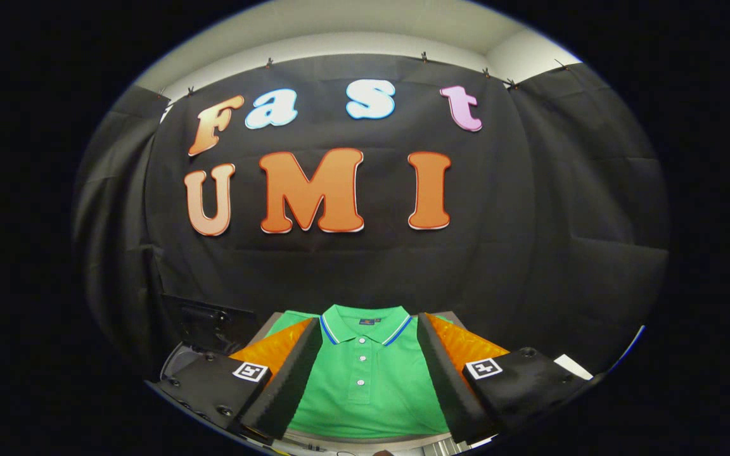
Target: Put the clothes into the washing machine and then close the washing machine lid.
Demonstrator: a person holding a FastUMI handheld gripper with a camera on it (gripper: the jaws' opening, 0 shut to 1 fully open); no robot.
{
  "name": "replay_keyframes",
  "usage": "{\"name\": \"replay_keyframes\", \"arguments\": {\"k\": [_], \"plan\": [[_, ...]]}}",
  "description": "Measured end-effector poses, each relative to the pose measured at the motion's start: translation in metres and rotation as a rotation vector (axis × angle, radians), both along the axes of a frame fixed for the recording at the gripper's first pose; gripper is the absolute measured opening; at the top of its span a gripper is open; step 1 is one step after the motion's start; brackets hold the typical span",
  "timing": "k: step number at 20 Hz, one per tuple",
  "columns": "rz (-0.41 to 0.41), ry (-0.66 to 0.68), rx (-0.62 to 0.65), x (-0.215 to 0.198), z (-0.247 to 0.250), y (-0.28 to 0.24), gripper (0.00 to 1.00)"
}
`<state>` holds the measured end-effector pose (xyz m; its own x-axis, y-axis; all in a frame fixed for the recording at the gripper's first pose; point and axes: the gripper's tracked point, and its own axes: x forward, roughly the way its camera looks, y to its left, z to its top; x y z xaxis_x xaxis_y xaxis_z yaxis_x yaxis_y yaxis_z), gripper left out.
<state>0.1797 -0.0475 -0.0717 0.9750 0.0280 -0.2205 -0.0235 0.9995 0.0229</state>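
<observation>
The tongs (pixel 365 380) stood wide apart, holding nothing. The shirt (pixel 365 386) lay flat on the desk (pixel 365 439) just ahead, seen between the fingers, collar away and its length running in line with them.

Green polo shirt (pixel 365 380) sleeves (both sides) hidden behind the spread fingers (pixel 289 373)

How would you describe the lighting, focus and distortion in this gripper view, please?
Gripper view: even, soft light with no glare; green polo shirt sharp between the open tongs; strong fisheye bending curves the black cloth wall and ceiling edge; the rim darkens.
</observation>
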Motion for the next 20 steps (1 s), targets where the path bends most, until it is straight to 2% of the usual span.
{"name": "replay_keyframes", "arguments": {"k": [4,7,20], "plan": [[-0.014,0.121,-0.011,0.045,-0.042,0.003,0.98],[-0.026,0.202,-0.015,0.063,-0.067,0.003,0.98],[-0.050,0.492,-0.007,0.082,-0.132,0.003,0.99]]}}
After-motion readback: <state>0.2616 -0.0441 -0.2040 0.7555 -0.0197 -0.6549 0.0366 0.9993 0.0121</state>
